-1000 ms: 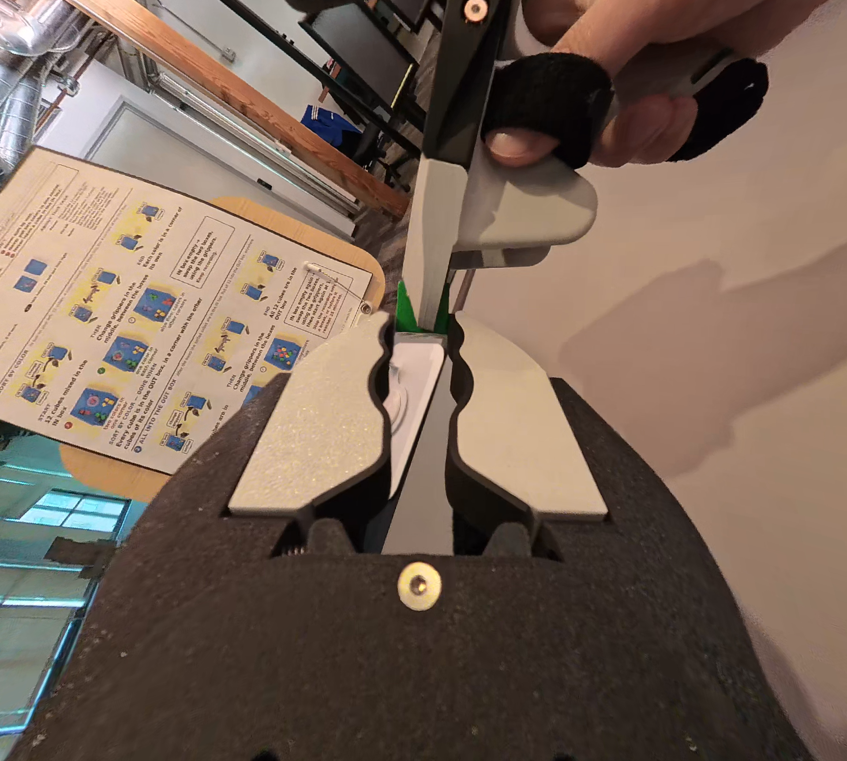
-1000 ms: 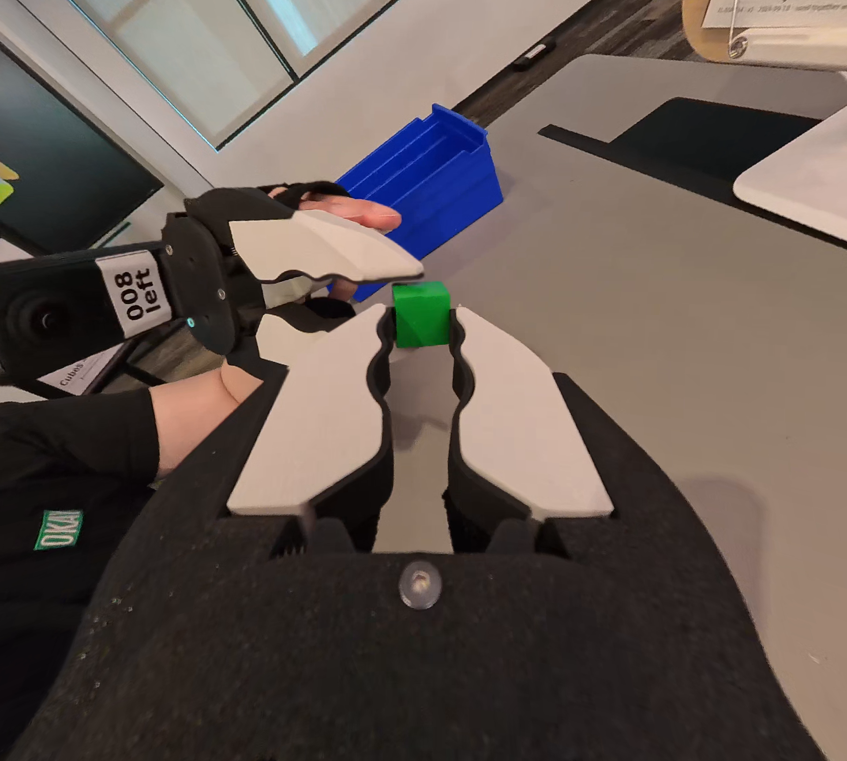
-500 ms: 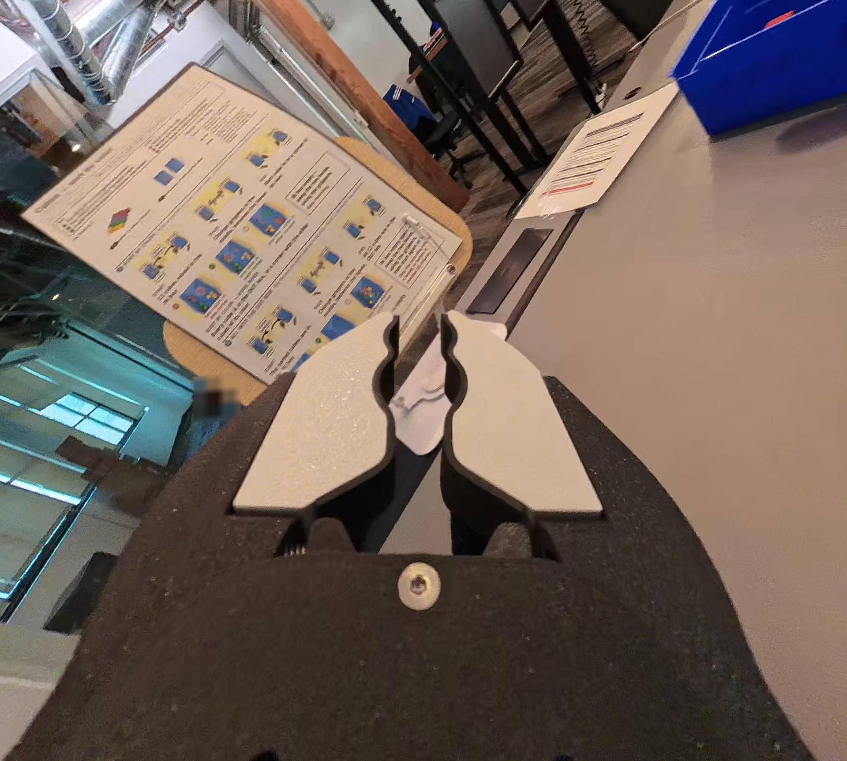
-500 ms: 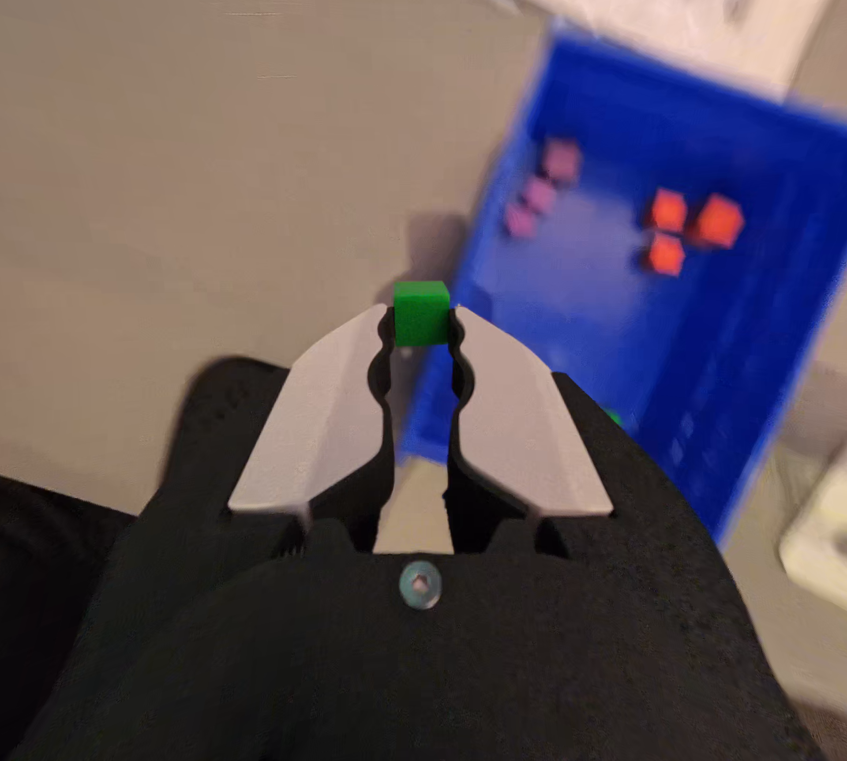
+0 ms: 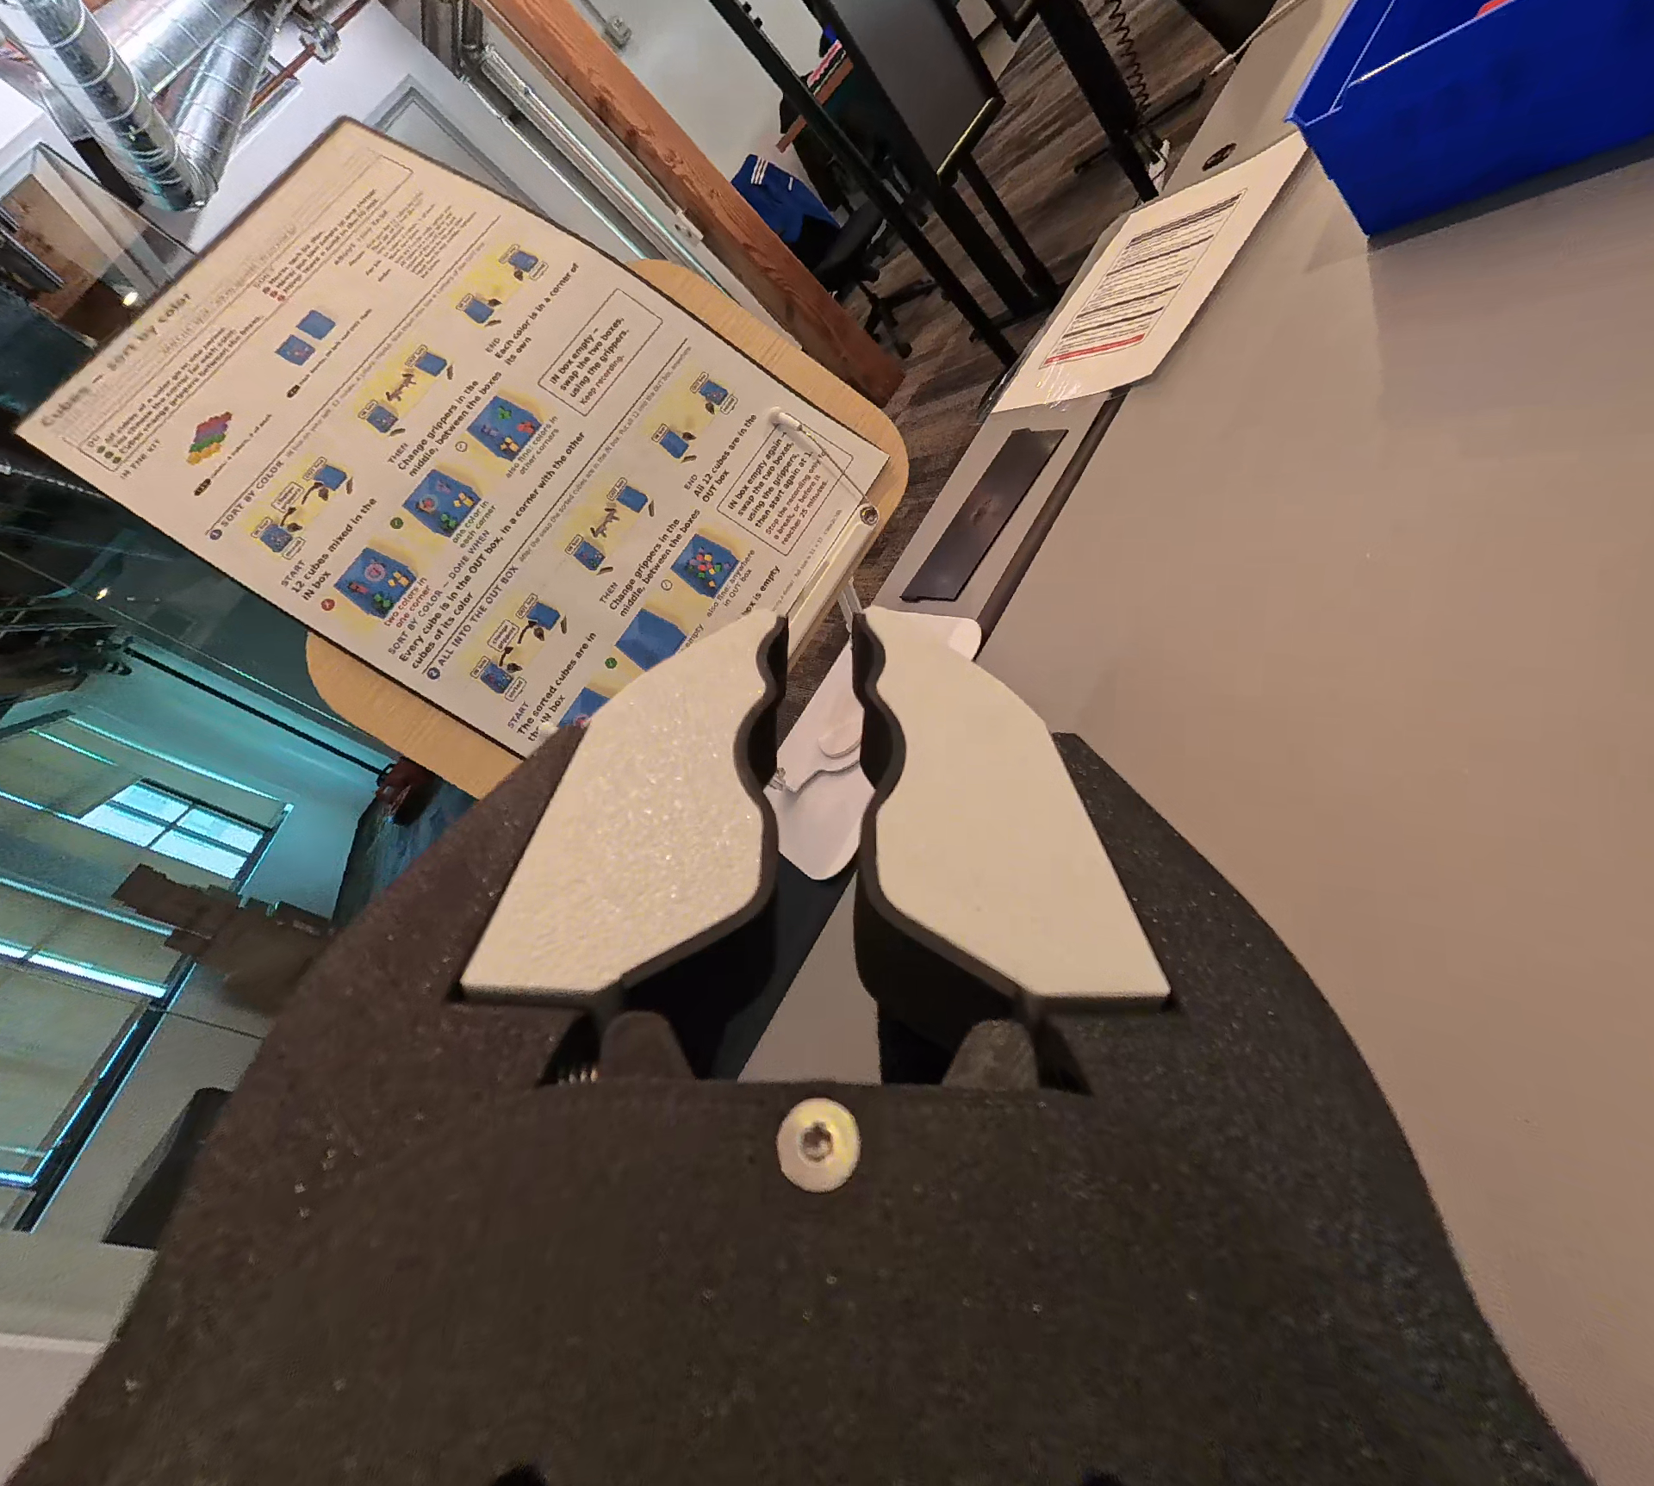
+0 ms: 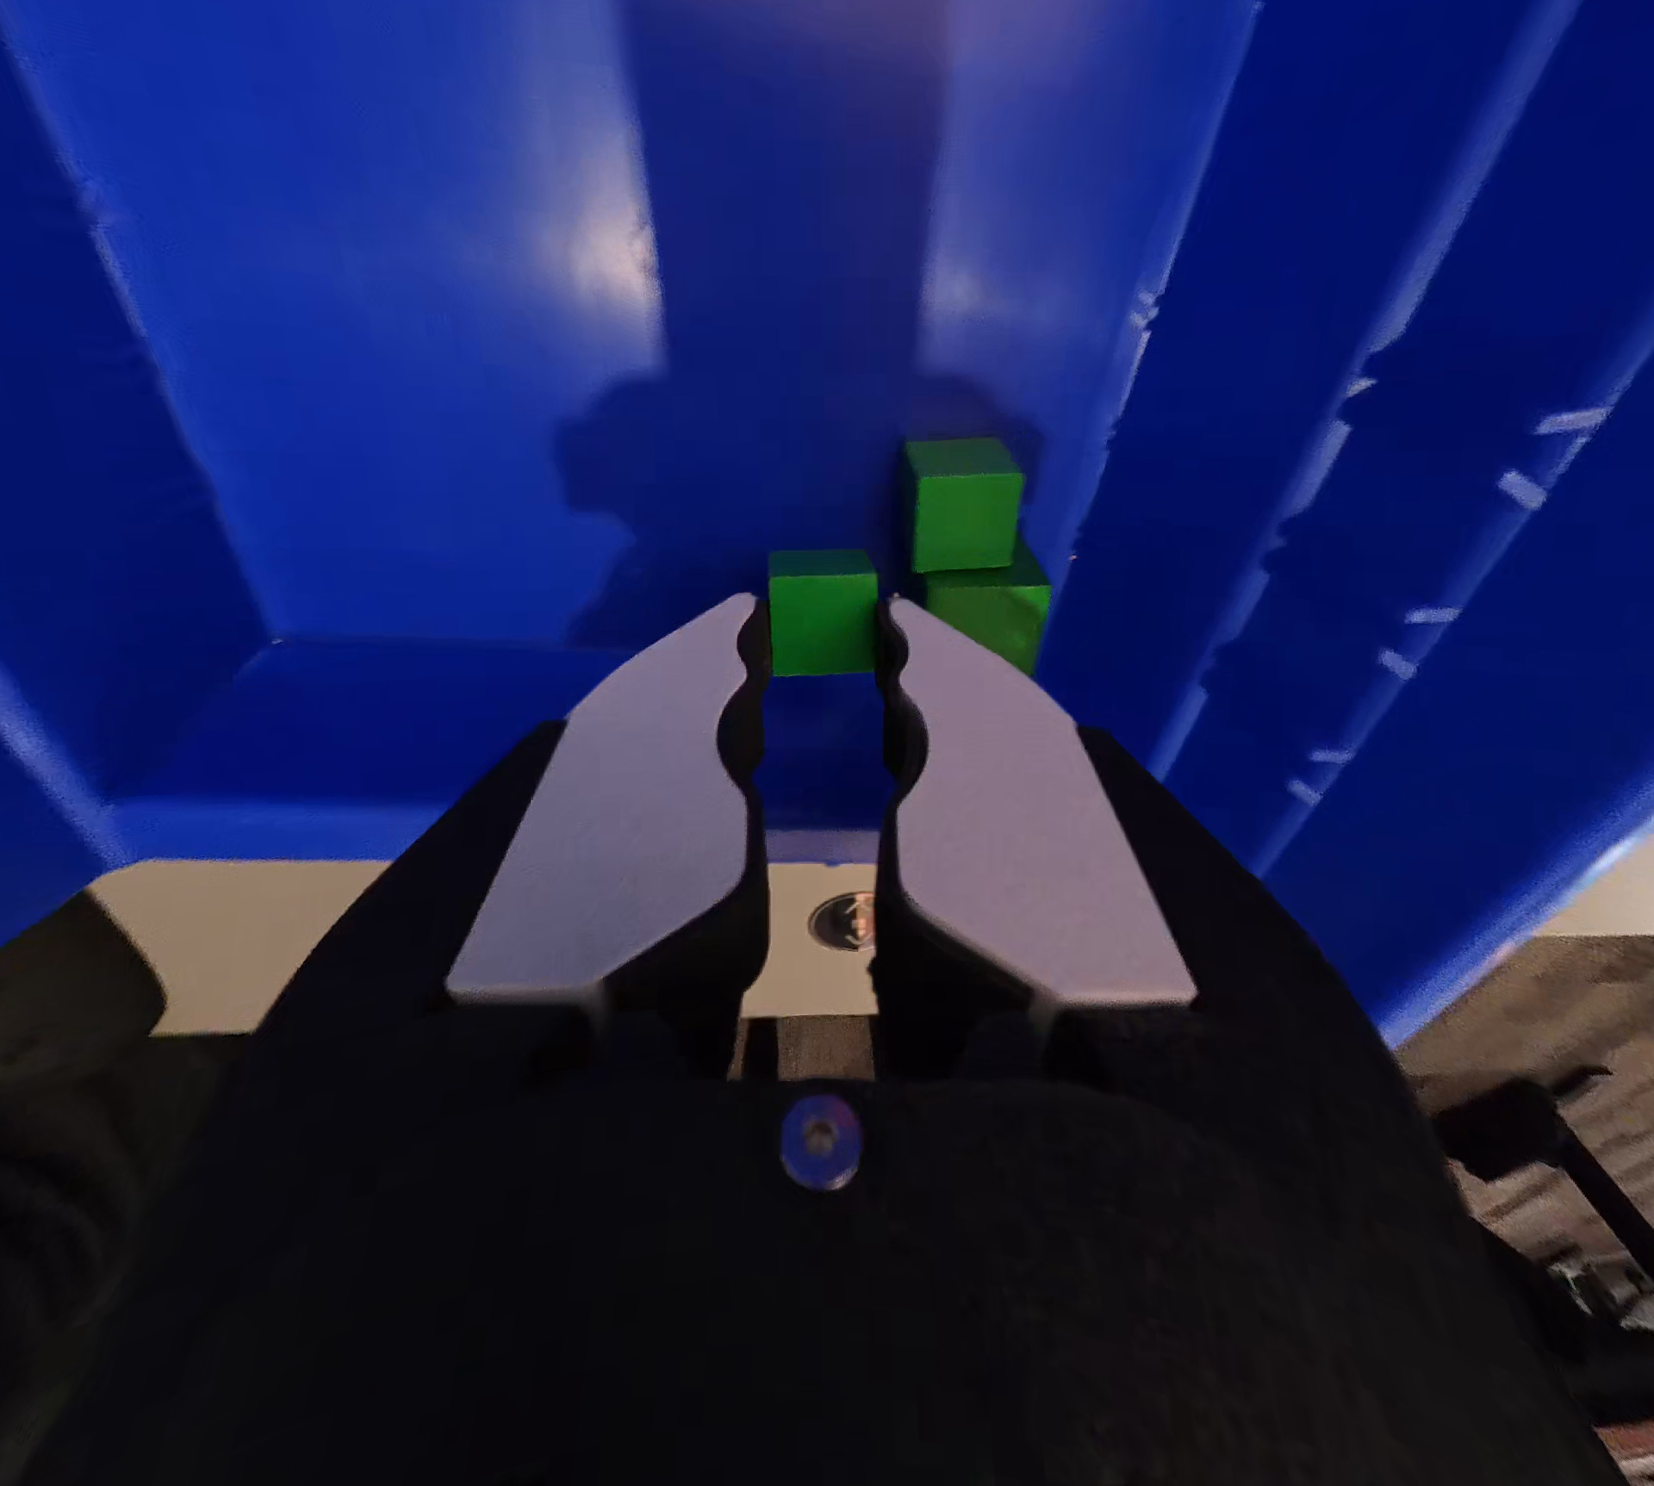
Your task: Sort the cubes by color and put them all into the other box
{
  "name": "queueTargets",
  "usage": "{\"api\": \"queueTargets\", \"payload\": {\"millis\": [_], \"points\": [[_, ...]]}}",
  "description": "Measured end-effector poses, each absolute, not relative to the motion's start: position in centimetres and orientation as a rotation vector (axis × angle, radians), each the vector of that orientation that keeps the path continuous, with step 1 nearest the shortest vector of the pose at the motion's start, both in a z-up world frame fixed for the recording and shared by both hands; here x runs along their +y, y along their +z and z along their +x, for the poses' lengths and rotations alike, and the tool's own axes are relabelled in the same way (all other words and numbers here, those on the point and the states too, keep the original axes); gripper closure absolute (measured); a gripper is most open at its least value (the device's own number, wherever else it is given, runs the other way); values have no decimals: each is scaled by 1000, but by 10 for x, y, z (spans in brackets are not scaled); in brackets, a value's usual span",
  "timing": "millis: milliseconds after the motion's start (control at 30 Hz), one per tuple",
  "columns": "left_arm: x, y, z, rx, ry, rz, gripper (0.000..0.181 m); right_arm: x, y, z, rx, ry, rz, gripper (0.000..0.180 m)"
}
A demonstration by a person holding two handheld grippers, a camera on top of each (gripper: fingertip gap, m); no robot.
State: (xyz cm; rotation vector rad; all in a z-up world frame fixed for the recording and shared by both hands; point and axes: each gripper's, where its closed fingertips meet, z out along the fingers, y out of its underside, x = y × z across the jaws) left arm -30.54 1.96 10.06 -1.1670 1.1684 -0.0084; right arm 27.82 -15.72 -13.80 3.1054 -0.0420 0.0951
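Now inside blue box [image 6: 358, 190]: green cube [image 6: 822, 612] between right tongs [image 6: 822, 620].

**Two matching grippers, black bodies and pale fingers**

The left gripper [image 5: 819, 637] has a black, grainy, foam-like body that widens toward six o'clock. Its two fingers [image 5: 644, 825] are flat, light grey plates with a speckled finish and black, wavy inner edges. A silver hex-socket screw [image 5: 816, 1146] sits on the midline. The right gripper [image 6: 823, 620] shows the same build, with pale fingers [image 6: 1011, 834] and a central screw [image 6: 819, 1140]; its black surface is blurred, seemingly the same material.
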Motion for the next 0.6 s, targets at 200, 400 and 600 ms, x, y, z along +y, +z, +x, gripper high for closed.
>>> {"api": "queueTargets", "payload": {"millis": [200,400,600], "points": [[17,107,-310,1155,-4,-1151,172,-150,-127,280,-75,87,3170,145],[13,119,-317,1117,-31,-1131,172,-100,-1,228,55,215,3614,145],[19,128,-331,1059,5,-1139,172,-67,177,22,1063,-534,4185,146]]}}
